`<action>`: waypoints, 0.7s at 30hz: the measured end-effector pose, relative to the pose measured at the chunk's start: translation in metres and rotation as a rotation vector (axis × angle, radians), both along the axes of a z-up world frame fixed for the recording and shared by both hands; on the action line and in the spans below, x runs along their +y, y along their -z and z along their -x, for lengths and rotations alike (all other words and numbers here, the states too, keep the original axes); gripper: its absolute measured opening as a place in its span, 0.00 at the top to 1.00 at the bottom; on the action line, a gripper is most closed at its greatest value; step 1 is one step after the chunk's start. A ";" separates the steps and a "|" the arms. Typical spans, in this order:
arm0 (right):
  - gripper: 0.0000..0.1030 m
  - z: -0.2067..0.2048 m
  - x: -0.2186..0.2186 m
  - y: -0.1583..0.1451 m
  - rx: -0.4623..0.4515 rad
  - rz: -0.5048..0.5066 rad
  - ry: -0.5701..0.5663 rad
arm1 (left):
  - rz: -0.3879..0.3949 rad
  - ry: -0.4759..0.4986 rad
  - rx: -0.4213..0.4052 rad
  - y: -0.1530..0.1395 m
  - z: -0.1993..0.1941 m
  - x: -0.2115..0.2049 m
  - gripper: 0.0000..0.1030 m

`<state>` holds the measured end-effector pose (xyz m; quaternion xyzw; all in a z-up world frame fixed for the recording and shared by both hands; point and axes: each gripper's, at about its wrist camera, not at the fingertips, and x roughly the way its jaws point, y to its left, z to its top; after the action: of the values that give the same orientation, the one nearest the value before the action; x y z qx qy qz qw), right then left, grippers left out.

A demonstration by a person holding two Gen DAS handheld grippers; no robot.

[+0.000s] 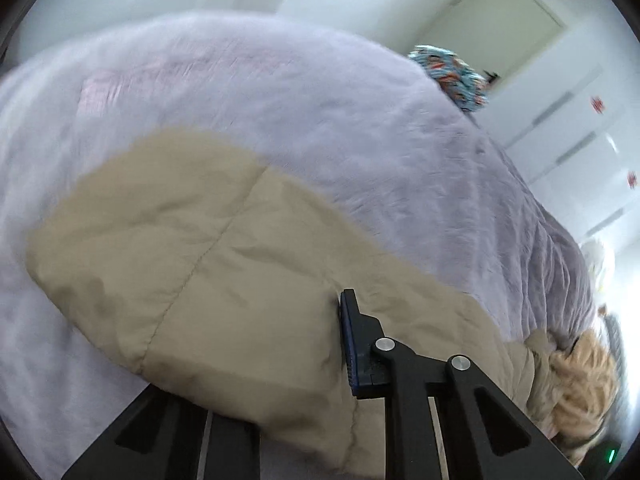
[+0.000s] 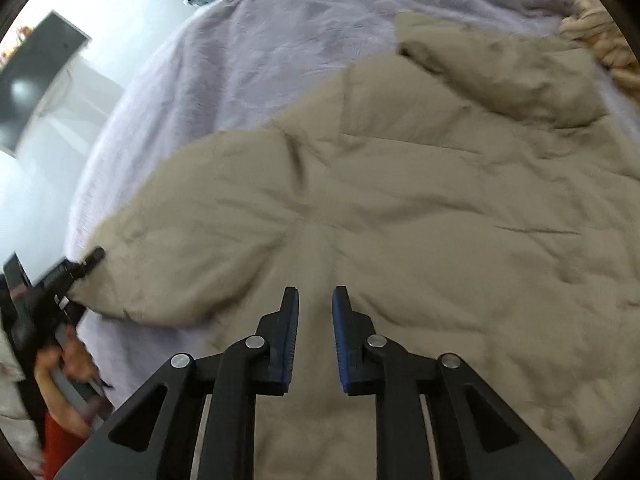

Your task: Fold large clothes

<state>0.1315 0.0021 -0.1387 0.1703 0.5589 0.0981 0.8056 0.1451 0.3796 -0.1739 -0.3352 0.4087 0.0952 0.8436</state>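
Observation:
A large beige quilted coat (image 2: 400, 208) lies spread on a lilac bed cover (image 2: 248, 48). Its fur-trimmed hood (image 2: 600, 40) lies at the far right. My left gripper (image 1: 320, 344) is shut on the end of a coat sleeve (image 1: 200, 264); the cloth hides its left finger, only the right finger (image 1: 352, 344) shows. In the right wrist view the left gripper (image 2: 76, 272) holds that sleeve end at the coat's left edge. My right gripper (image 2: 315, 320) is open with a small gap, empty, just above the coat's body.
A patterned blue cloth (image 1: 456, 76) lies at the far end of the bed. White cupboard doors (image 1: 560, 136) stand beyond the bed. A dark screen (image 2: 36, 76) stands at the left in the right wrist view. The person's hand (image 2: 72, 364) shows at the lower left.

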 end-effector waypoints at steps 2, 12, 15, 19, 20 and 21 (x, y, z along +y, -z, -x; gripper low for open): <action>0.84 -0.008 0.010 0.004 -0.033 -0.043 -0.016 | -0.048 0.044 -0.034 -0.020 0.002 -0.006 0.80; 0.84 -0.044 0.057 0.071 0.106 -0.163 -0.077 | -0.169 0.332 -0.207 -0.122 0.004 -0.104 0.80; 0.84 -0.047 0.043 0.068 0.140 -0.259 -0.075 | -0.199 0.462 -0.245 -0.141 0.002 -0.155 0.80; 0.84 -0.025 -0.007 0.040 0.075 -0.294 -0.035 | -0.216 0.617 -0.277 -0.155 0.000 -0.227 0.80; 0.84 -0.016 -0.024 0.036 0.065 -0.294 -0.010 | -0.214 0.652 -0.282 -0.156 0.000 -0.243 0.80; 0.84 -0.005 -0.046 0.031 0.058 -0.285 0.027 | -0.214 0.695 -0.288 -0.157 -0.001 -0.262 0.80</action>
<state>0.1368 -0.0442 -0.1699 0.2932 0.5601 0.1605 0.7580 0.1458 0.1177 -0.0173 -0.0971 0.3631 -0.2021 0.9044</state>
